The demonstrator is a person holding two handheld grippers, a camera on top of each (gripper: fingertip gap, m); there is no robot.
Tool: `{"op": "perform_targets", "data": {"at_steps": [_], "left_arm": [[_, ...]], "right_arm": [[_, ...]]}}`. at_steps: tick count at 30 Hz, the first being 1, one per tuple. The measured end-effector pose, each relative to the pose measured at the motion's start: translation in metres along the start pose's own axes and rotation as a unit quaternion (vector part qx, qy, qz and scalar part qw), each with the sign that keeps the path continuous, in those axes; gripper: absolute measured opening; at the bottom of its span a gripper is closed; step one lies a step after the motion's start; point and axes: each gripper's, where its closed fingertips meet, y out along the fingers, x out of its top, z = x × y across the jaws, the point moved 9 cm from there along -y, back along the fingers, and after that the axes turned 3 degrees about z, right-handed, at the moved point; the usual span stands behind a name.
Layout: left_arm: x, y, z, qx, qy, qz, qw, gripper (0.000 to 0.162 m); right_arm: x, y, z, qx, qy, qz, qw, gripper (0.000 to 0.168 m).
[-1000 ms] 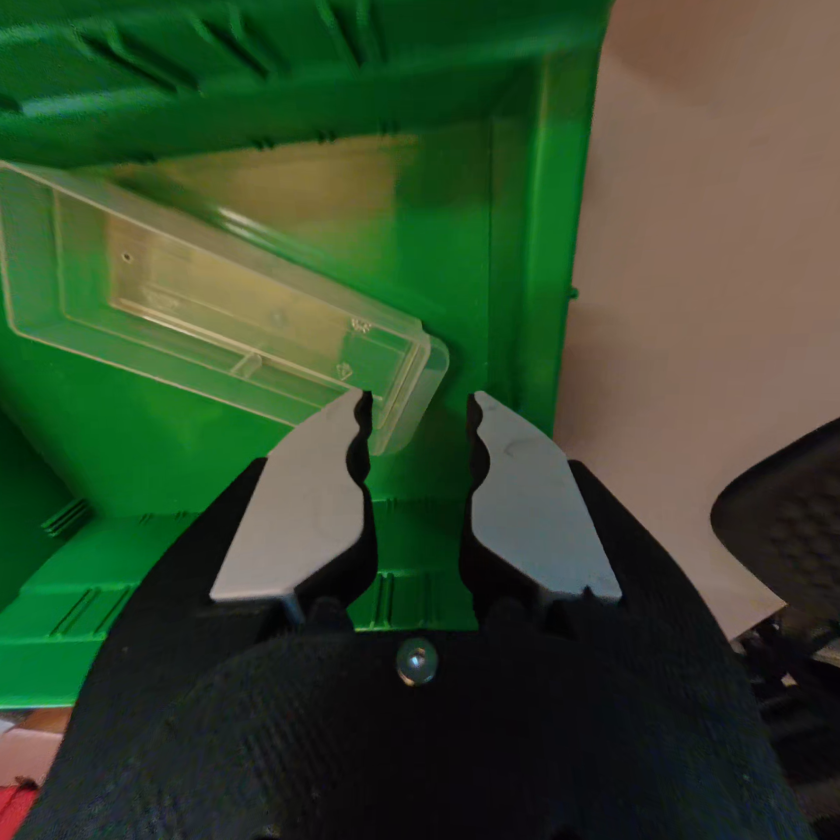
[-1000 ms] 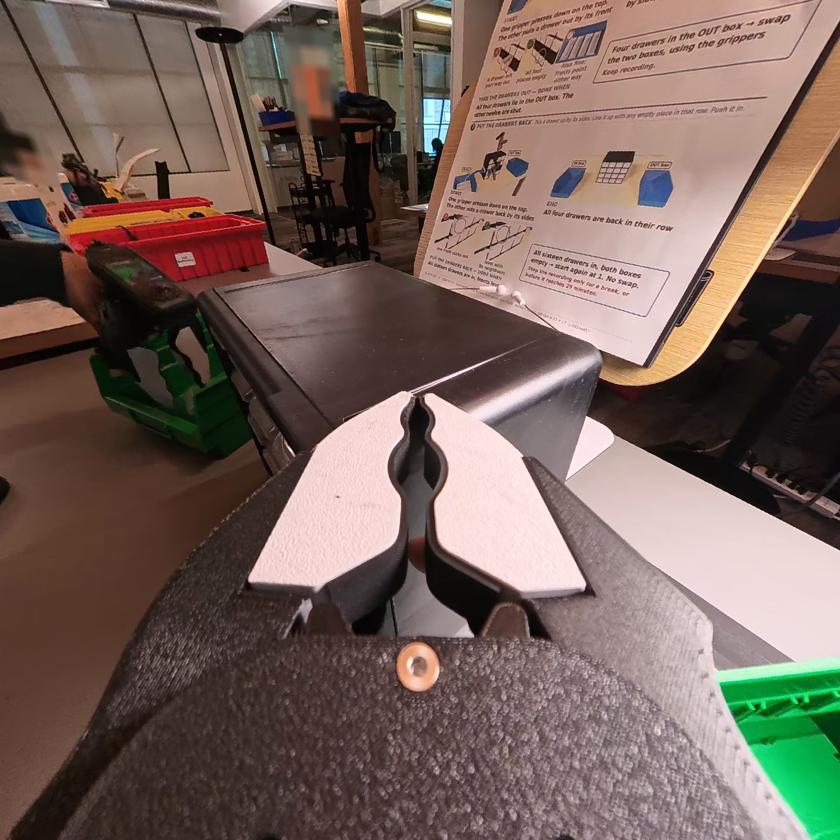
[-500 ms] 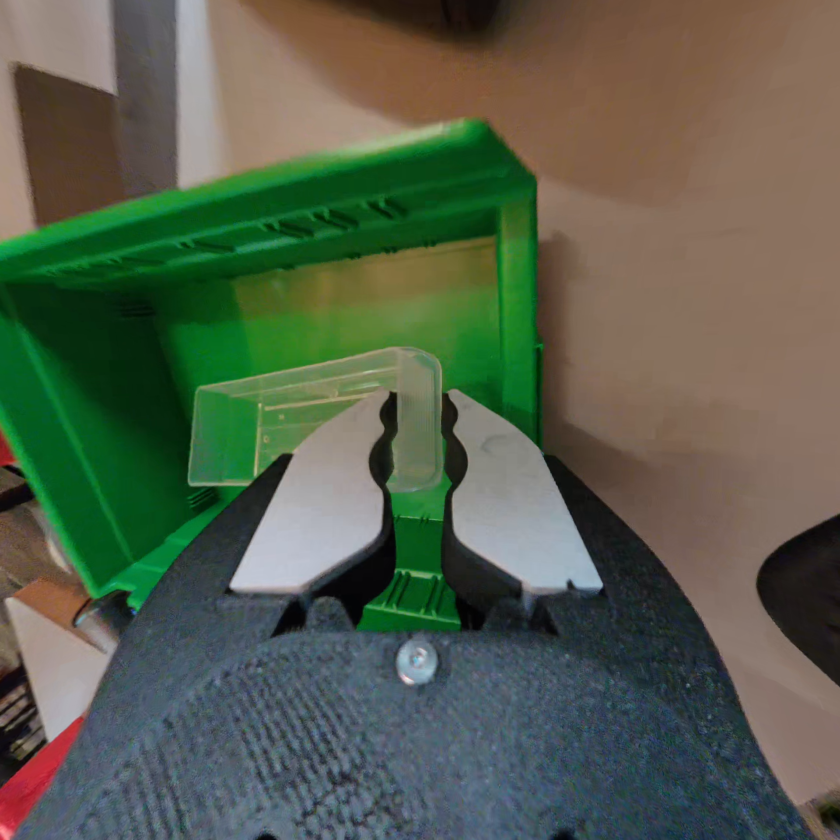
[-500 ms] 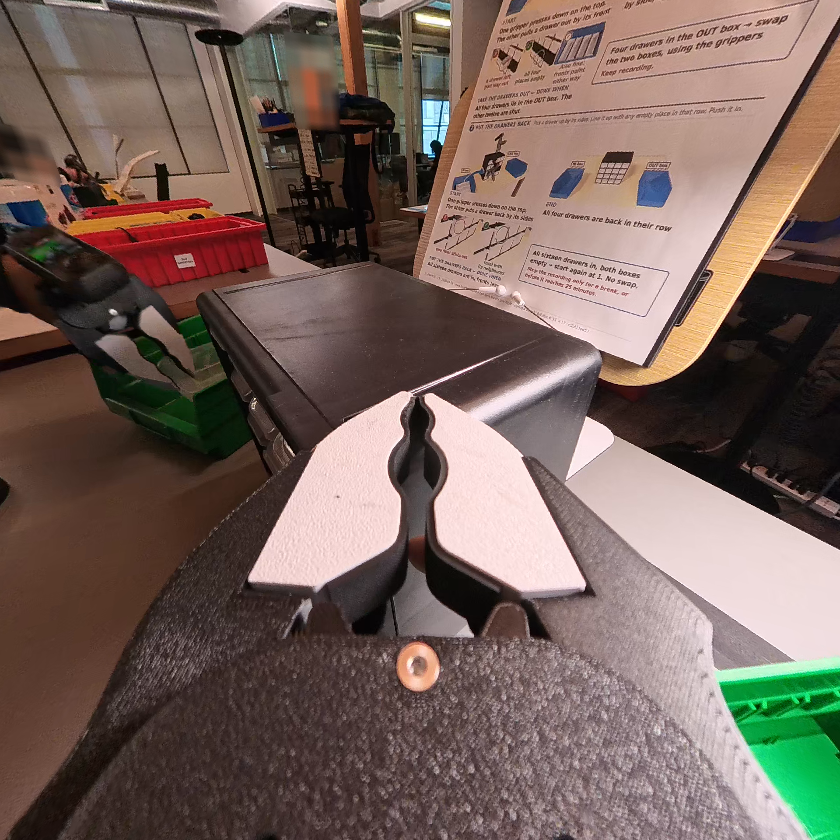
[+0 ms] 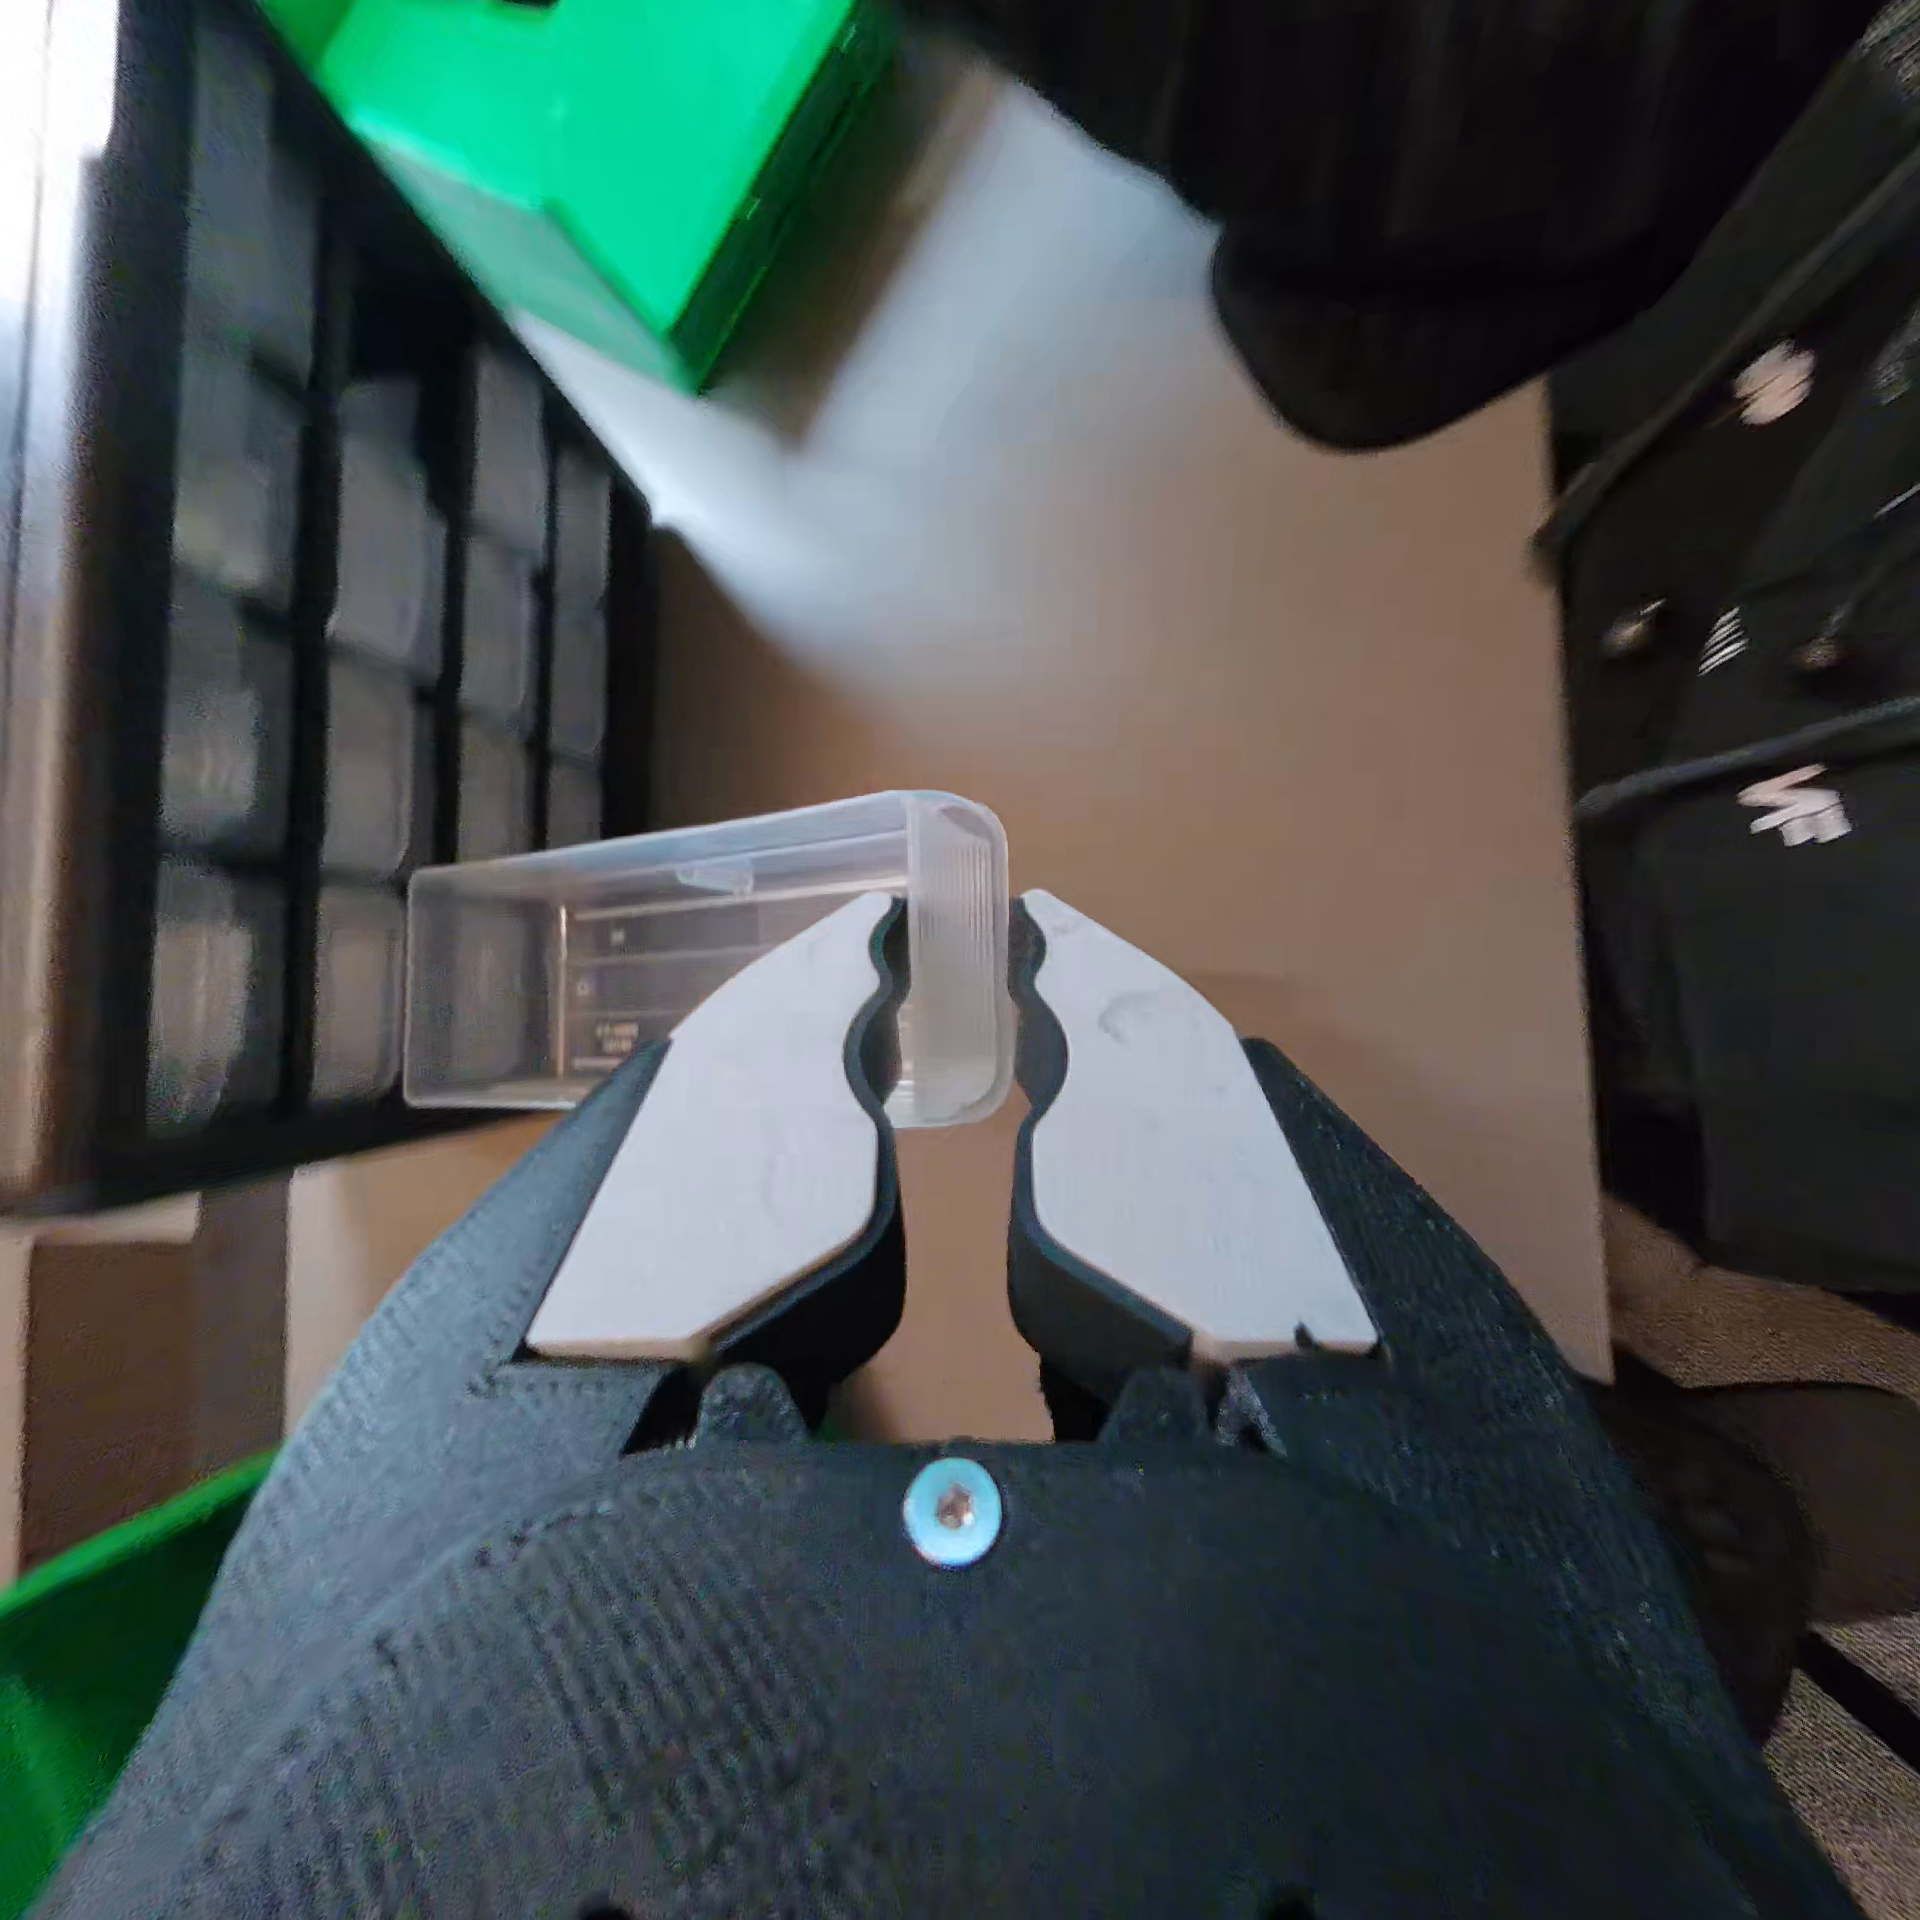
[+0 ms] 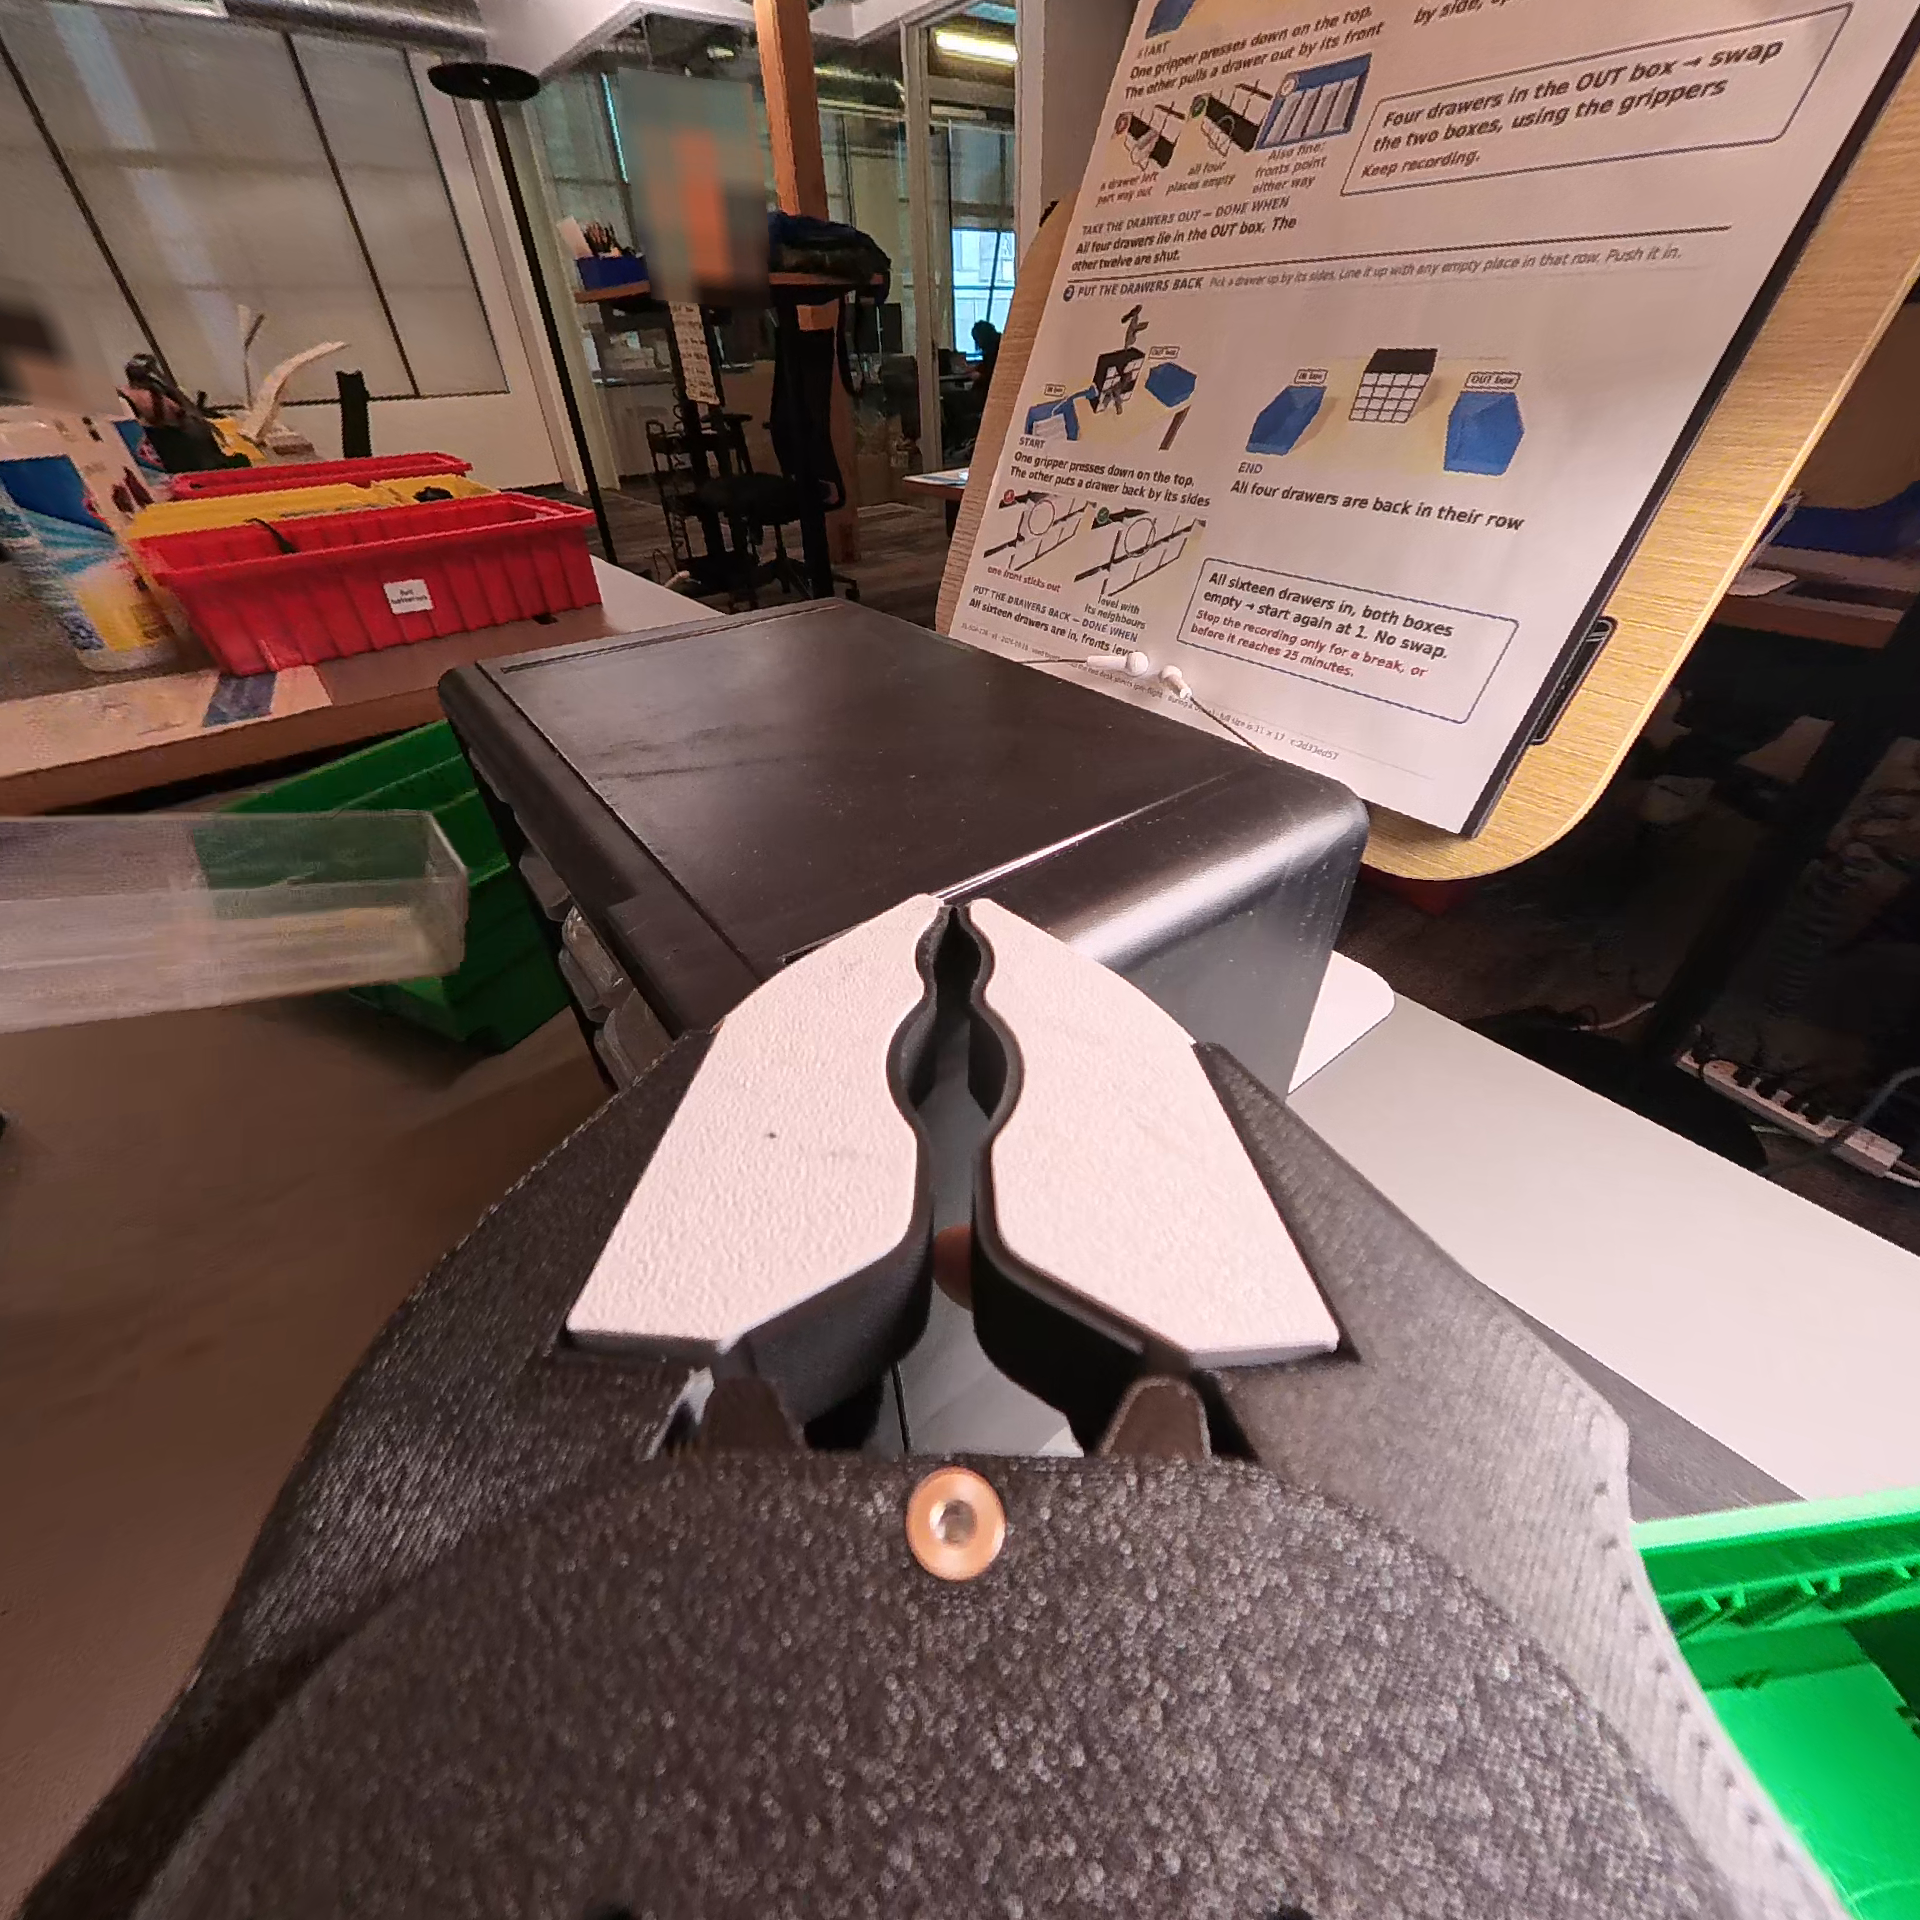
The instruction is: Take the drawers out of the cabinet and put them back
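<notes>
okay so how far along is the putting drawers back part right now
Mid-return. The left gripper grips a clear drawer by its front, in the air, clear of the green bin. The right gripper rests shut on the black cabinet. Left: line it up, push it in.

Bare table lies open in front of the cabinet; the green bin crowds its far end, dark bags opposite its face.

The cabinet's drawer fronts are motion-blurred; the clear drawer runs off the right wrist view's left edge, its holder unseen.
</notes>
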Motion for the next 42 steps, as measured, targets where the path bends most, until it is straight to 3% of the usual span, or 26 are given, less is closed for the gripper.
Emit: {"op": "perform_targets", "data": {"at_steps": [1, 8, 18, 30, 37, 42], "left_arm": [[0.011, 0.004, -0.002, -0.019, 0.005, -0.011, 1.000, 0.018], [0.076, 0.043, 0.007, -0.098, 0.020, -0.059, 0.993, 0.018], [0.128, 0.089, 0.042, -0.089, 0.022, -0.065, 0.994, 0.018], [0.130, 0.108, 0.049, -0.007, 0.063, -0.063, 0.996, 0.019], [0.118, 0.129, 0.028, 0.106, 0.156, -0.076, 0.979, 0.019], [0.098, 0.149, 0.028, 0.222, 0.214, -0.046, 0.950, 0.019]], "right_arm": [[0.000, 0.000, 0.000, -0.001, -0.001, 0.001, 1.000, 0.000], [0.000, 0.000, 0.000, -0.002, -0.005, 0.002, 1.000, 0.000], [0.000, 0.000, 0.000, 0.002, -0.005, 0.002, 1.000, 0.000], [0.000, 0.000, 0.000, 0.004, -0.005, 0.002, 1.000, 0.001], [0.000, 0.000, 0.000, 0.003, -0.004, 0.001, 1.000, 0.000], [0.000, 0.000, -0.001, 0.006, 0.000, -0.001, 1.000, 0.000]]}}
